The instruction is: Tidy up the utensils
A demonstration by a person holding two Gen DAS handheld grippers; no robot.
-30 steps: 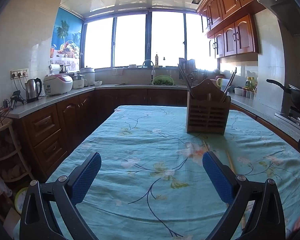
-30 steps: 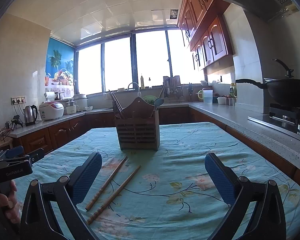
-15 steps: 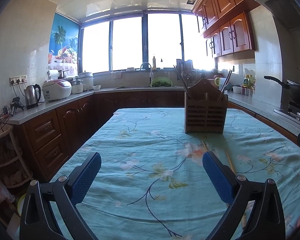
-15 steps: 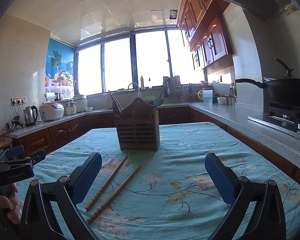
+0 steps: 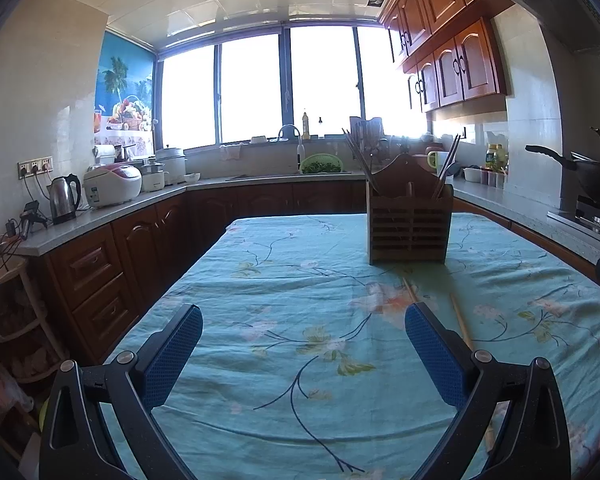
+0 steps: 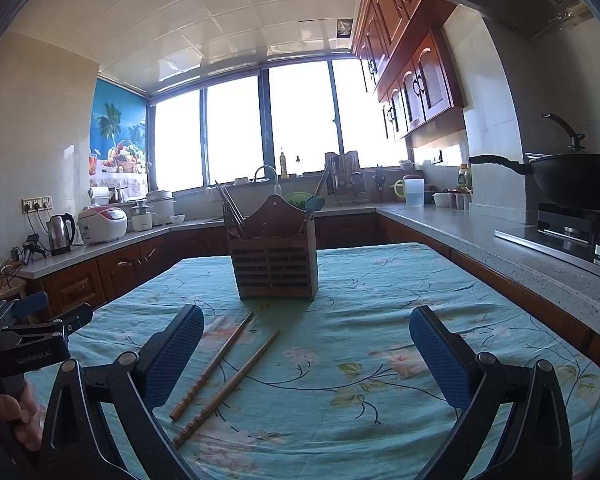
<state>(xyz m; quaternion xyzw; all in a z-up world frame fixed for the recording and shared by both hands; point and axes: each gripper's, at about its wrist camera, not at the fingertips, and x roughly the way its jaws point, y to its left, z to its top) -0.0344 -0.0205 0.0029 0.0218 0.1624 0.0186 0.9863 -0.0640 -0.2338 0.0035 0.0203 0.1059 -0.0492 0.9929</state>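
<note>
A wooden utensil holder [image 6: 275, 258] stands on the table with several chopsticks and a spoon in it; it also shows in the left wrist view [image 5: 408, 220]. Two loose wooden chopsticks [image 6: 214, 370] lie side by side on the cloth in front of it, just right of my right gripper's left finger; in the left wrist view one chopstick [image 5: 460, 322] shows beside the right finger. My right gripper [image 6: 306, 350] is open and empty above the table. My left gripper [image 5: 303, 348] is open and empty, to the left of the chopsticks.
The table carries a teal floral cloth [image 6: 380, 320]. Dark wood counters run around it: kettle [image 5: 63, 198] and rice cooker [image 5: 112, 184] on the left, sink at the back, a wok [image 6: 572, 178] on a stove at the right. My left gripper's body [image 6: 28, 344] shows at the right view's left edge.
The left wrist view has tilted up a little, so the holder sits slightly lower and more to the left in it. The right gripper and the chopsticks have not moved.
</note>
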